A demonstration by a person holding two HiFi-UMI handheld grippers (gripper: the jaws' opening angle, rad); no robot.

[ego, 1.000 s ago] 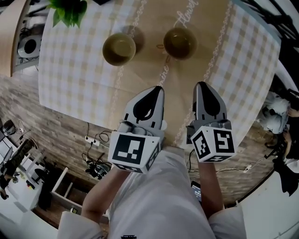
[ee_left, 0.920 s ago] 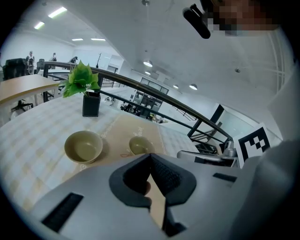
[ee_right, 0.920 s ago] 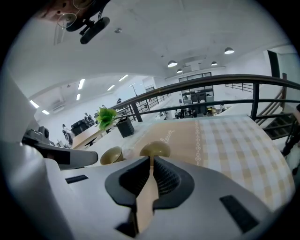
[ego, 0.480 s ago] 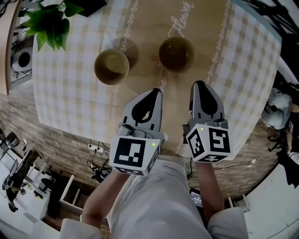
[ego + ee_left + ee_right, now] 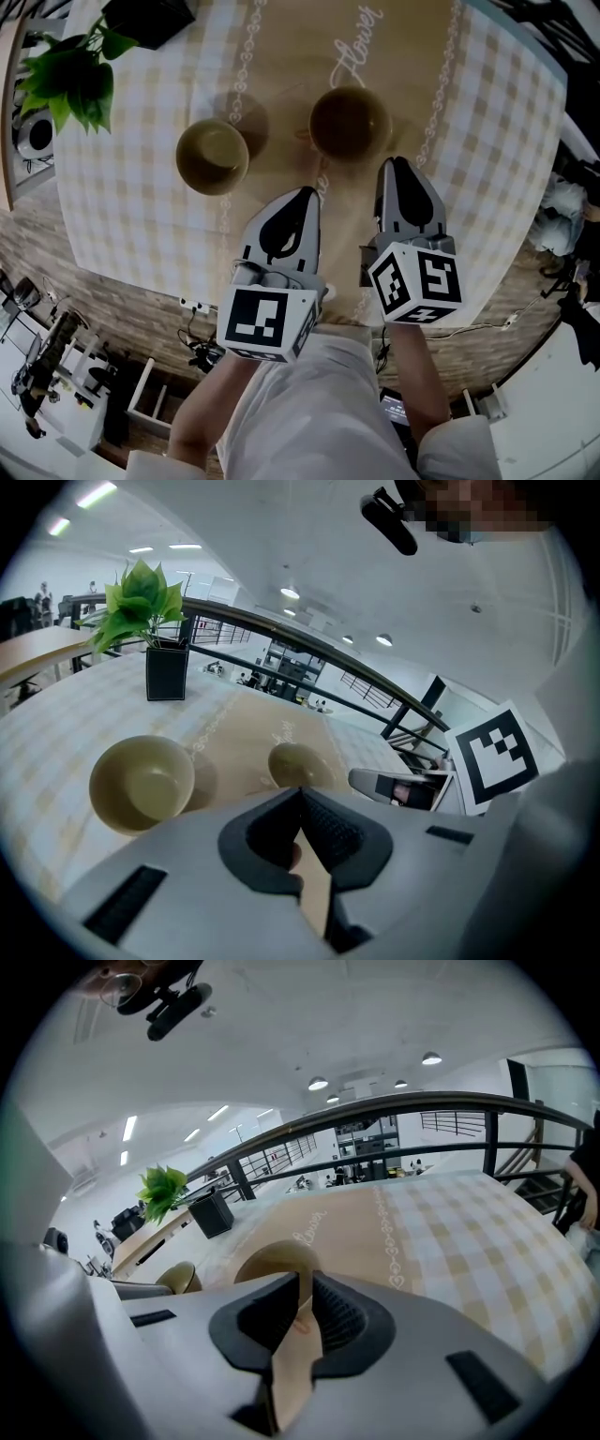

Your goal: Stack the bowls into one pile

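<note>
Two round, smooth bowls, left bowl (image 5: 212,157) and right bowl (image 5: 349,122), stand apart on the checked-cloth tabletop (image 5: 487,112). The left gripper (image 5: 307,195) and right gripper (image 5: 396,167) are closed, empty.

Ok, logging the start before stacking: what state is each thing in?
Left bowl: upright, empty, unstacked.
Right bowl: upright, empty, unstacked.
Left hand-held gripper: shut, holding nothing.
Right hand-held gripper: shut, holding nothing.
Potted plant: upright.
</note>
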